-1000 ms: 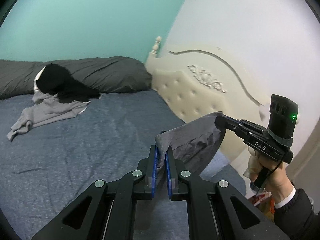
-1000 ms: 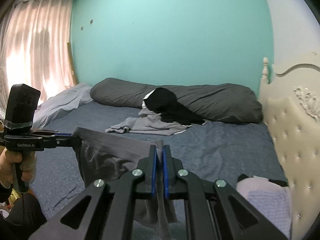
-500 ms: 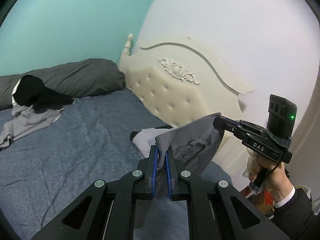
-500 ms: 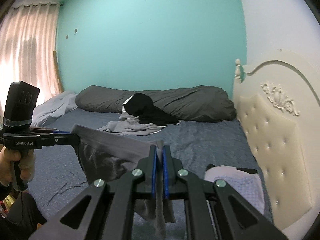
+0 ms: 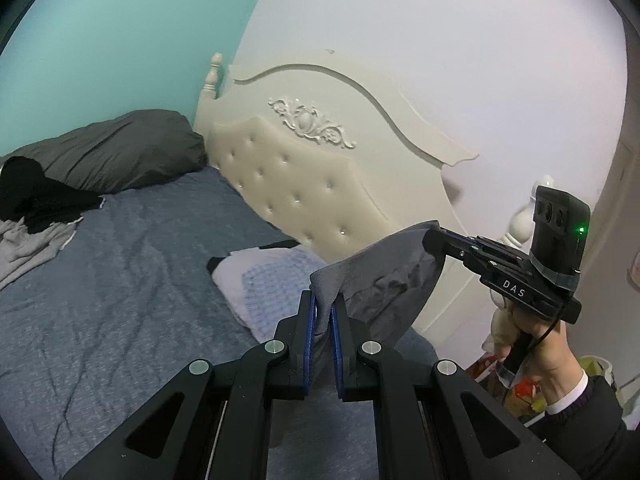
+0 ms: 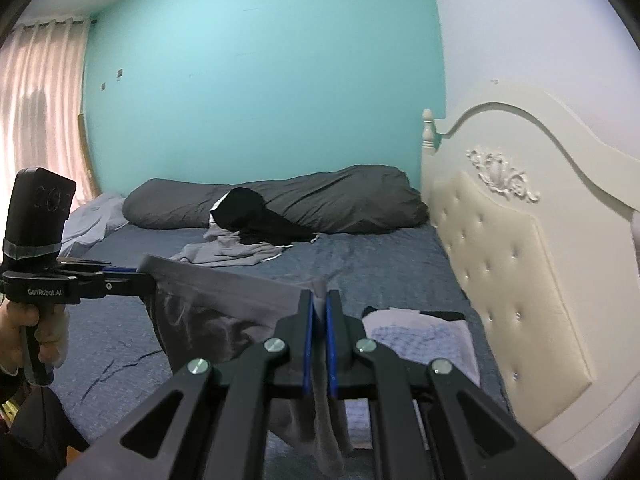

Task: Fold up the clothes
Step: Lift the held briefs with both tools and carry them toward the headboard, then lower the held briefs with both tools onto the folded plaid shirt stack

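Note:
A grey garment (image 5: 384,276) hangs stretched in the air between my two grippers above the blue bed (image 5: 120,300). My left gripper (image 5: 322,312) is shut on one end of its waistband. My right gripper (image 6: 319,312) is shut on the other end; it also shows in the left wrist view (image 5: 432,236). The left gripper shows in the right wrist view (image 6: 144,278). The garment (image 6: 216,312) sags below the taut band. A folded white and pale blue item (image 5: 264,284) lies on the bed under it, near the headboard.
A cream tufted headboard (image 5: 312,184) runs along the right side of the bed. A dark grey pillow (image 6: 320,200) lies at the far end. A heap of black and grey clothes (image 6: 248,236) lies in front of it. Curtains (image 6: 36,120) hang at far left.
Both grippers have swung to the right with the grey garment held taut. The headboard and the folded white item have come into view beneath it. Both grips are unchanged.

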Demonstrator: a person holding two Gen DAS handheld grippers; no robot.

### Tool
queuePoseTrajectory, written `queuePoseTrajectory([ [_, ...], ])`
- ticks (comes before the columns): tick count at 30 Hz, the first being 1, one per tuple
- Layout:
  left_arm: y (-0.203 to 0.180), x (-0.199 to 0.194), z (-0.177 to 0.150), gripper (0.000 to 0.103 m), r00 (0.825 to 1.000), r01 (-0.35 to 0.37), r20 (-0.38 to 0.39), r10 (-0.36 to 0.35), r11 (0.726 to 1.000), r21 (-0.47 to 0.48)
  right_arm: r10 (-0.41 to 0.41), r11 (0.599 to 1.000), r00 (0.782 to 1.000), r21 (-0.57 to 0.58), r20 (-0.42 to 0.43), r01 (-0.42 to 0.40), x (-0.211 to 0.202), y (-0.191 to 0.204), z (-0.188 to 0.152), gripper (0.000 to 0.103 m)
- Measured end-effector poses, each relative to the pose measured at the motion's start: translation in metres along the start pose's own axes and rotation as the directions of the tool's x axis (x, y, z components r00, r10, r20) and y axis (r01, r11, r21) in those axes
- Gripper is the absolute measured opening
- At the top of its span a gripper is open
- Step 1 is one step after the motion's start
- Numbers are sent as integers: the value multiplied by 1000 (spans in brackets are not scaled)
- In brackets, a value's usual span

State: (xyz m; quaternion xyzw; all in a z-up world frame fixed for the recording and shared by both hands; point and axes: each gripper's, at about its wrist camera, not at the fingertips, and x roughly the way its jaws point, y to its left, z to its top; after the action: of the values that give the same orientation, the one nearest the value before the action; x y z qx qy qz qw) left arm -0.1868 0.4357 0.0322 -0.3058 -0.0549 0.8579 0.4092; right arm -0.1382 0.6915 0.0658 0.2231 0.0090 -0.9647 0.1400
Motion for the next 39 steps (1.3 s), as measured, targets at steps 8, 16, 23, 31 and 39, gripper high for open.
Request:
queuePoseTrajectory([
  [8, -18, 28, 4, 8, 999, 27, -20, -26, 1000, 13, -30, 999, 999, 15, -10, 31, -10, -32, -7, 6],
  [16, -34, 58, 5, 8, 998, 47, -48, -46, 998, 28, -55, 998, 998, 42, -14, 56, -17, -66, -16, 6],
  [23, -46, 84, 5, 8, 996, 60, -68, -58, 998, 35, -71, 996, 997, 55, -22, 72, -19, -88, -25, 6],
  [31, -53, 111, 4, 8, 994, 70, -85, -67, 997, 29, -86, 994, 996, 71, -33, 88, -12, -115, -33, 6],
  [39, -44, 135, 6, 8, 994, 60, -97, -59, 998, 10, -88, 993, 995, 70, -50, 92, 2, -133, -35, 6],
])
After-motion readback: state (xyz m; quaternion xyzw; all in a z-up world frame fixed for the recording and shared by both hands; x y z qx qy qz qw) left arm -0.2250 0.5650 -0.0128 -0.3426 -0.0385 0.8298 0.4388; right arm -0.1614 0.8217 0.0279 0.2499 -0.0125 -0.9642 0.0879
